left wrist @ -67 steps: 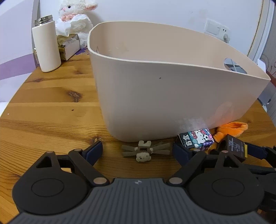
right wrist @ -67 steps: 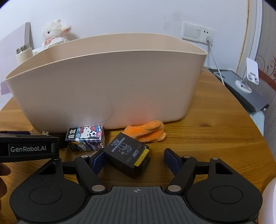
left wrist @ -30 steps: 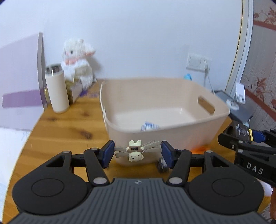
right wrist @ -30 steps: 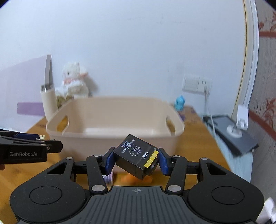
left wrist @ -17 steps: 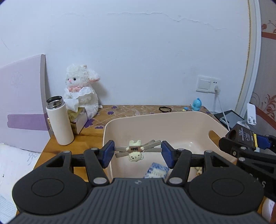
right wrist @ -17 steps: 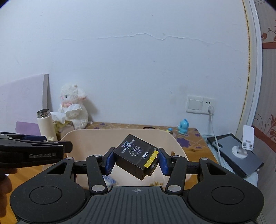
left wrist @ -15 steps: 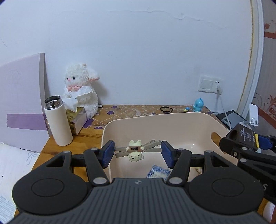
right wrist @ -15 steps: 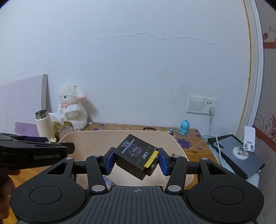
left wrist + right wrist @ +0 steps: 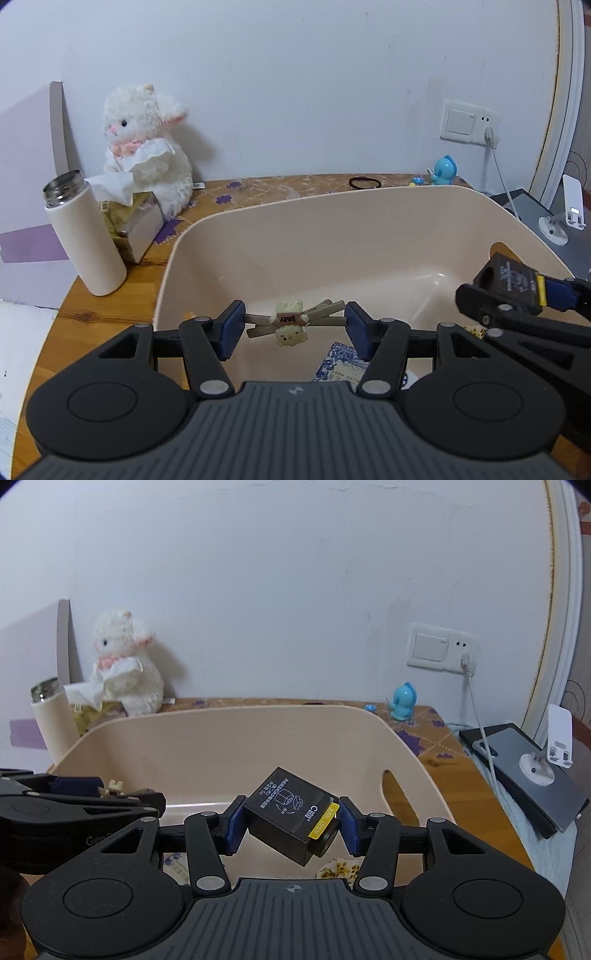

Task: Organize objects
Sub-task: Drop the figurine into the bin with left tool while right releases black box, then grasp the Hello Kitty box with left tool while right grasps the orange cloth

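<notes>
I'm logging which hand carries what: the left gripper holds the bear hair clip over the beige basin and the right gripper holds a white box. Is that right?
One detail is off: the box in the right gripper is black with a yellow tab, as the right wrist view shows. The left gripper does hold the bear hair clip over the beige basin.

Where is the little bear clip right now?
The bear clip is pinched in the left gripper, centre of the left wrist view, held above the beige bin.
</notes>
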Demonstrator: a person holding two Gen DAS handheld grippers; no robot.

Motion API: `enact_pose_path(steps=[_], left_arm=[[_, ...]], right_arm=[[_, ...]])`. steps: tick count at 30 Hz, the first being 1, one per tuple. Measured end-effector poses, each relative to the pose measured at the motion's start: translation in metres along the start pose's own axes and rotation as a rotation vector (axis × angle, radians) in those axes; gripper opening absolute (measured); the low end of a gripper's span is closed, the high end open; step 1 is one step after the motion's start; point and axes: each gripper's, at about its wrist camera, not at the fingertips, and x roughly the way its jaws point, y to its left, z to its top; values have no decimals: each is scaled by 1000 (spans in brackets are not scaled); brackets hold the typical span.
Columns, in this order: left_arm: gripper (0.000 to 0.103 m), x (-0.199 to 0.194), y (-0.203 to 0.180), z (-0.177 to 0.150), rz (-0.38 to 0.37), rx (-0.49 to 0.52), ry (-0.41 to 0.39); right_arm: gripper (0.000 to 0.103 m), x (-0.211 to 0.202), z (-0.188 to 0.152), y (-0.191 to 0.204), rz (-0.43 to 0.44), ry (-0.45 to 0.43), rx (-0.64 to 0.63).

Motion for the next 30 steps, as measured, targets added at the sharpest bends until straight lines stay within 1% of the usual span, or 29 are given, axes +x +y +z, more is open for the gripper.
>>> enact_pose_path(steps=[2, 5, 6, 9, 10, 11, 14, 18, 22, 25, 30], left_arm=[[61, 0, -3, 1, 2, 6, -5], [61, 0, -4, 1, -3, 6, 7], [61, -1, -4, 1, -9, 1, 12], [64, -9, -3, 2, -7, 0, 4], [68, -13, -3, 2, -2, 1, -3], [73, -18, -3, 2, 0, 2, -12], [80, -33, -4, 3, 4, 6, -34], [83, -53, -7, 0, 8, 12, -52], [85, -70, -11, -7, 11, 11, -50], [90, -82, -13, -15, 10, 3, -50], [90, -98, -18, -33, -2, -28, -54]], right_arm=[[48, 2, 0, 0, -1, 9, -12], [50, 1, 0, -1, 2, 16, -15], [57, -1, -1, -2, 8, 15, -12], [61, -13, 0, -7, 20, -5, 7], [62, -17, 0, -8, 19, -12, 10], [62, -22, 1, -9, 16, -20, 10], [64, -38, 3, -11, 8, -43, 3], [66, -64, 4, -14, 2, -74, -4], [66, -86, -2, -19, 1, -93, 7], [66, -97, -9, -23, 2, -83, 8], [66, -109, -26, -28, -15, -55, -10]])
